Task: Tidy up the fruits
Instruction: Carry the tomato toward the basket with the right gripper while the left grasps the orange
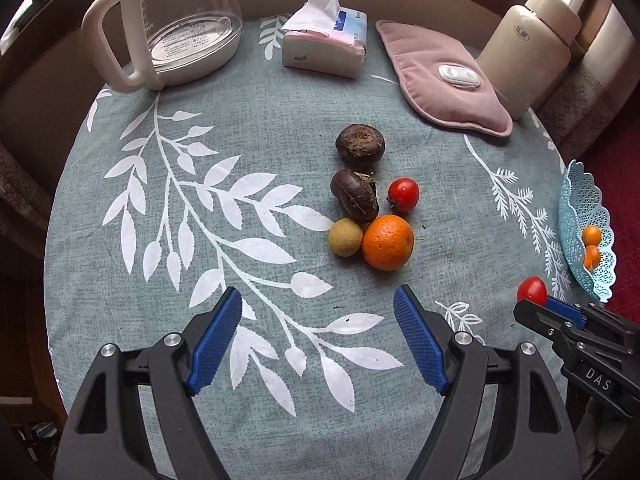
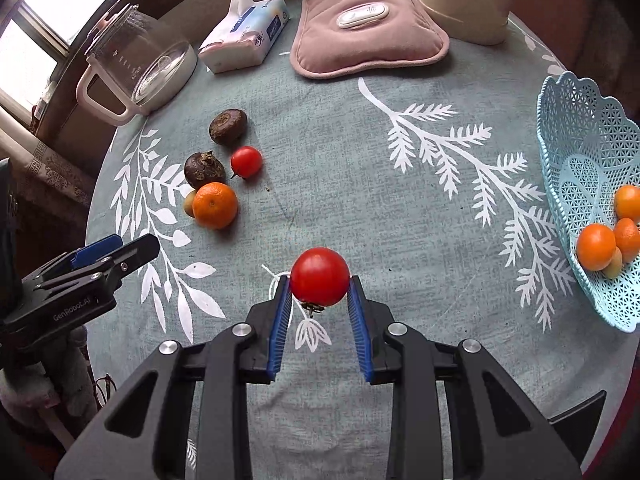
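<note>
My right gripper (image 2: pixel 319 290) is shut on a red tomato (image 2: pixel 319 281), lifted above the tablecloth; the same tomato (image 1: pixel 531 290) shows at the right gripper's tip in the left wrist view. My left gripper (image 1: pixel 318 300) stands open and empty, short of a fruit cluster: an orange (image 1: pixel 387 243), a small tan fruit (image 1: pixel 345 237), two dark brown fruits (image 1: pixel 355 195) (image 1: pixel 360 146) and another red tomato (image 1: pixel 404 193). The light blue lattice basket (image 2: pixel 576 152) at the right table edge holds several small orange fruits (image 2: pixel 595 246).
At the back of the round table stand a glass kettle (image 1: pixel 188 28), a tissue pack (image 1: pixel 325 42), a pink heating pad (image 1: pixel 444 80) and a cream appliance (image 1: pixel 528 48). The leaf-patterned cloth (image 1: pixel 200 200) covers the table. The left gripper (image 2: pixel 100 260) sits at the right view's left edge.
</note>
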The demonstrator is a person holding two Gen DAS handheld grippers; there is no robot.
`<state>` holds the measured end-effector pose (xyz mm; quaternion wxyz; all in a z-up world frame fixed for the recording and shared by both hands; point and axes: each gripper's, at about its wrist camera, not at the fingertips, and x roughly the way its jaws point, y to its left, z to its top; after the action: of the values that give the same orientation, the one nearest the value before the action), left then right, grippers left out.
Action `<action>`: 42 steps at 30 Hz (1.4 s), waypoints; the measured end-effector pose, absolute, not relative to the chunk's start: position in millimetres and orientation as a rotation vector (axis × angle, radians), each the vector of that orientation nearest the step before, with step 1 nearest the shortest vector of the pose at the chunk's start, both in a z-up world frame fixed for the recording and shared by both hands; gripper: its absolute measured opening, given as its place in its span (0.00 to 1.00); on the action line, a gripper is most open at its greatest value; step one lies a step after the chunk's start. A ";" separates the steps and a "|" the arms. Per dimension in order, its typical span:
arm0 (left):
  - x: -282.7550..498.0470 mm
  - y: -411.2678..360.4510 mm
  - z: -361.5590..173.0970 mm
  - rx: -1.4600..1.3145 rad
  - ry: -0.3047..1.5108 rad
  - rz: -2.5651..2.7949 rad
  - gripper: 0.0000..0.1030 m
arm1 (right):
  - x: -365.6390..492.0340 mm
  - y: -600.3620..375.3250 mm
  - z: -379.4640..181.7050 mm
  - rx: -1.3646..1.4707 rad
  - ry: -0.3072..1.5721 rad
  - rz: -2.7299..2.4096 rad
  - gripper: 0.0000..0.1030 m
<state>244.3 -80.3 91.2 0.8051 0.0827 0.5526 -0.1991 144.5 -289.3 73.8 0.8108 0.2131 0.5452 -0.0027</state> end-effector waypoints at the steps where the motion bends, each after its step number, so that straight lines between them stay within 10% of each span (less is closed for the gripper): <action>1: 246.3 -83.5 90.7 0.175 1.186 -0.430 0.76 | 141.5 -292.4 74.6 0.461 1.162 -0.011 0.29; 42: 268.3 -129.3 54.3 0.008 1.289 -0.216 0.67 | 52.8 -410.9 97.2 0.497 1.113 -0.082 0.29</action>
<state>268.3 -129.3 54.3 0.7941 0.0039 0.5994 -0.1003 52.8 -410.9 97.2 0.8192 0.2334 0.5225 -0.0384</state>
